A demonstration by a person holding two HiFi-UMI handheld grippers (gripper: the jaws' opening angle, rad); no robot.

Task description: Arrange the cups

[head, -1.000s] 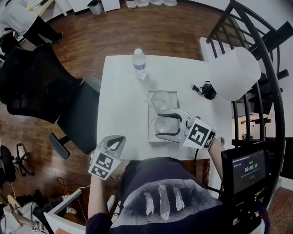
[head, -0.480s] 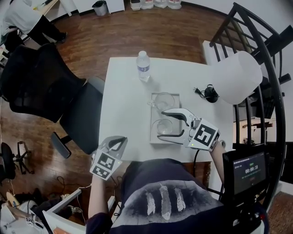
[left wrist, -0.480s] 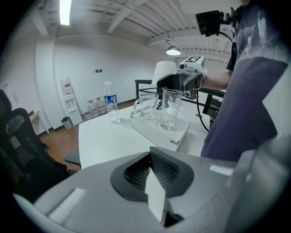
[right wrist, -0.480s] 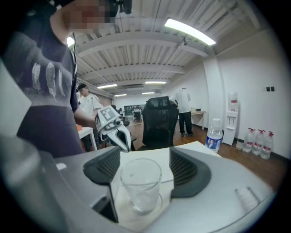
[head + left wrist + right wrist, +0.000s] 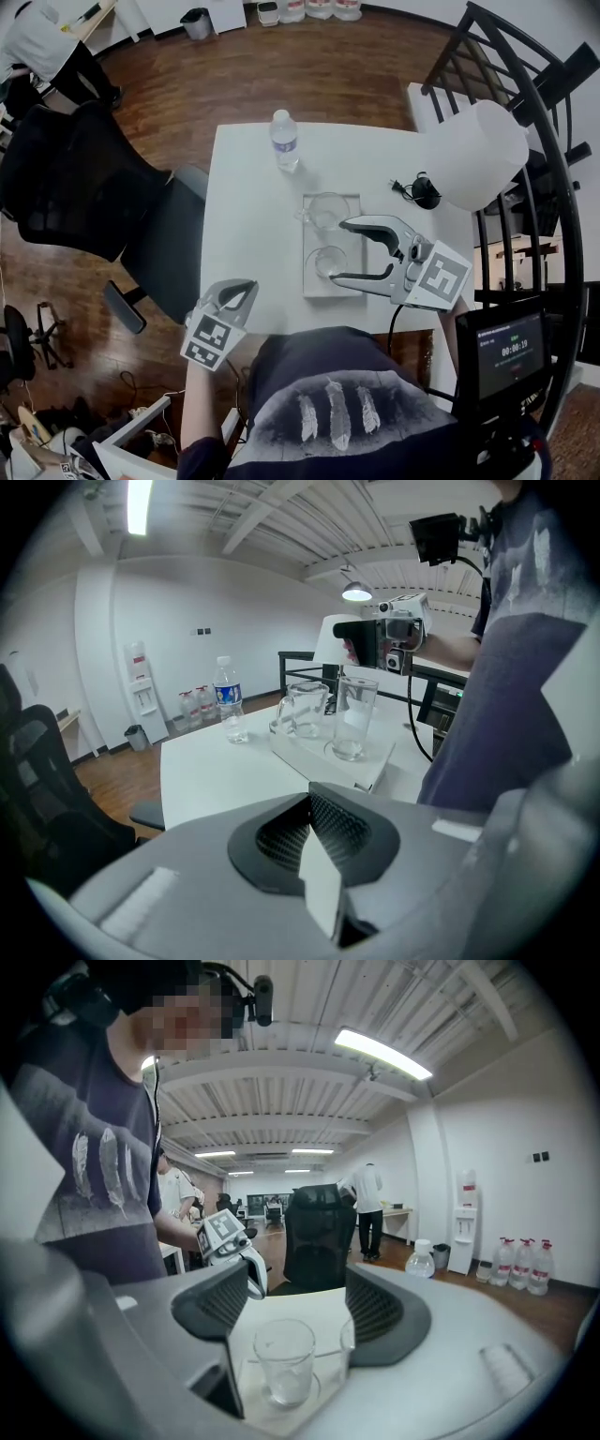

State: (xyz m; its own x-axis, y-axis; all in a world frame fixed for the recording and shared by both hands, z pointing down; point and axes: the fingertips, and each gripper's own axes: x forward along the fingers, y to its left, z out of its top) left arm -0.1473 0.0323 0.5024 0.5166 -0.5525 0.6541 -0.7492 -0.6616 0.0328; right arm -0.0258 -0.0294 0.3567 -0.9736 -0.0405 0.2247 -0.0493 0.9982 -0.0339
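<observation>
Fingers: right gripper (image 5: 340, 251) spread, jaws just opening, clear glass cup (image 5: 330, 261) between them untouched | left gripper (image 5: 248, 285) pressed together | cup at near end of white rectangular tray (image 5: 349, 201), handled clear glass cup (image 5: 326, 210) at far end

Bright, even room light on the white table (image 5: 248, 244), its top almost washed out in the head view; the clear cups (image 5: 330, 261) on the table barely stand out; above the table, ceiling strip lights (image 5: 382, 1054) glare in the right gripper view; both gripper views bulge, corners going black; nearest foreground is soft.
</observation>
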